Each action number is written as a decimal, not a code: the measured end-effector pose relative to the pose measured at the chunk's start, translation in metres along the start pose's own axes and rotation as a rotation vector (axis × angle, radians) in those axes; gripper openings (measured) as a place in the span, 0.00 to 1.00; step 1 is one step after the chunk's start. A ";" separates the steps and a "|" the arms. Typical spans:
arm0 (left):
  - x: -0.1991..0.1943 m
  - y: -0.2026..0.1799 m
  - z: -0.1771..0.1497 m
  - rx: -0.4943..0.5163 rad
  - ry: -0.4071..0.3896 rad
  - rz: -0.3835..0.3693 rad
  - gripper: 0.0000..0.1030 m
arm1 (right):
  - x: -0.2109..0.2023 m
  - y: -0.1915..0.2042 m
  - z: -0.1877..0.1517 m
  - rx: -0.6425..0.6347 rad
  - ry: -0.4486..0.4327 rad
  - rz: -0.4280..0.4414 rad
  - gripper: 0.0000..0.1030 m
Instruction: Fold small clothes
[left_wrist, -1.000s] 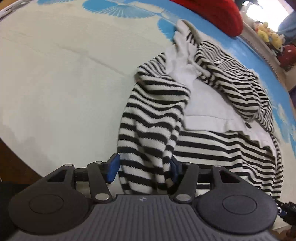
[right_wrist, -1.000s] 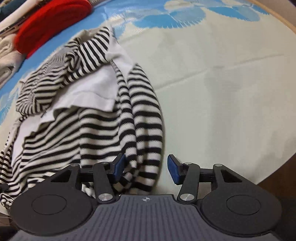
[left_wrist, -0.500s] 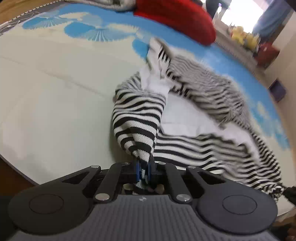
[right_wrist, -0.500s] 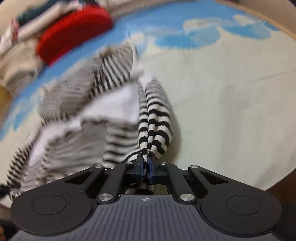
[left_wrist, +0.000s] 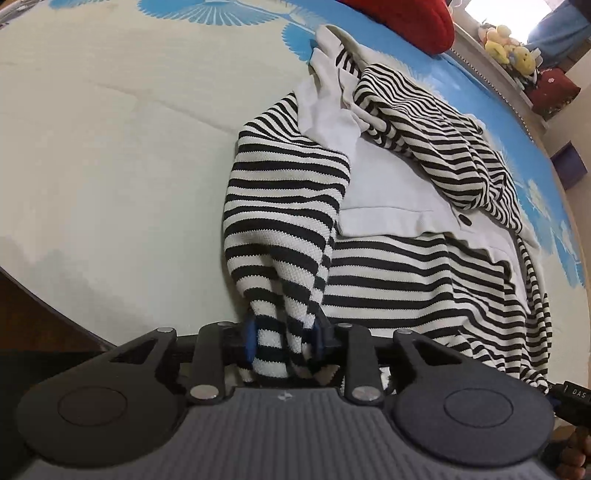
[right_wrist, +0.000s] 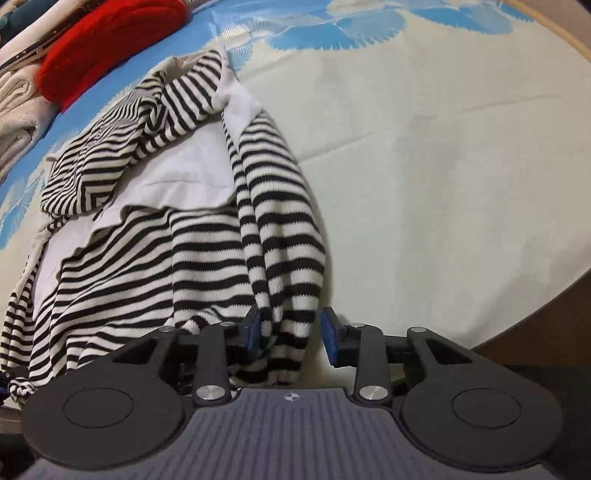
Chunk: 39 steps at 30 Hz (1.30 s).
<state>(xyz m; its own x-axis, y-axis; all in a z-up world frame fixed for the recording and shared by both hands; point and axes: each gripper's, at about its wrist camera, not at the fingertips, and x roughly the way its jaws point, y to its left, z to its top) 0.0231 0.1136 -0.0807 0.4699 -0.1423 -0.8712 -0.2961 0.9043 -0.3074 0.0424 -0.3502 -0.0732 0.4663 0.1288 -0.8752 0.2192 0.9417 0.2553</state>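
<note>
A black-and-white striped knit top (left_wrist: 399, 280) with white panels lies crumpled on the pale mat. Its near striped sleeve (left_wrist: 280, 221) runs toward me. My left gripper (left_wrist: 284, 338) has its jaws parted, with the sleeve's cuff lying loosely between the blue pads. In the right wrist view the same top (right_wrist: 155, 258) lies to the left and a striped sleeve (right_wrist: 280, 236) leads into my right gripper (right_wrist: 291, 338). Its jaws are parted too; the cuff rests against the left pad (right_wrist: 253, 334) and clear of the right one.
The mat (left_wrist: 110, 147) is cream with blue fan patterns, on a surface with a brown edge (right_wrist: 535, 325) close to me. A red cushion (right_wrist: 107, 40) and folded pale fabric (right_wrist: 18, 110) lie at the far side. Plush toys (left_wrist: 506, 40) sit beyond.
Both grippers were shut on the sleeve cuffs half a second ago and lifted them; now both have opened and the sleeves have dropped back onto the mat.
</note>
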 end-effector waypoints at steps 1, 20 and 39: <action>0.001 0.000 0.000 0.003 0.003 0.006 0.30 | 0.002 0.001 -0.001 0.001 0.008 -0.001 0.38; 0.003 -0.006 -0.001 0.049 0.007 0.020 0.18 | 0.002 0.006 -0.004 -0.035 0.019 0.035 0.19; 0.002 -0.012 -0.003 0.100 -0.004 0.033 0.13 | -0.007 0.011 -0.001 -0.056 -0.031 0.052 0.12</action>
<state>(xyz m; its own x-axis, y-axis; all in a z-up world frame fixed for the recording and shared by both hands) 0.0249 0.1017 -0.0801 0.4649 -0.1102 -0.8785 -0.2268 0.9443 -0.2385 0.0408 -0.3406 -0.0642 0.5020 0.1690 -0.8482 0.1459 0.9501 0.2757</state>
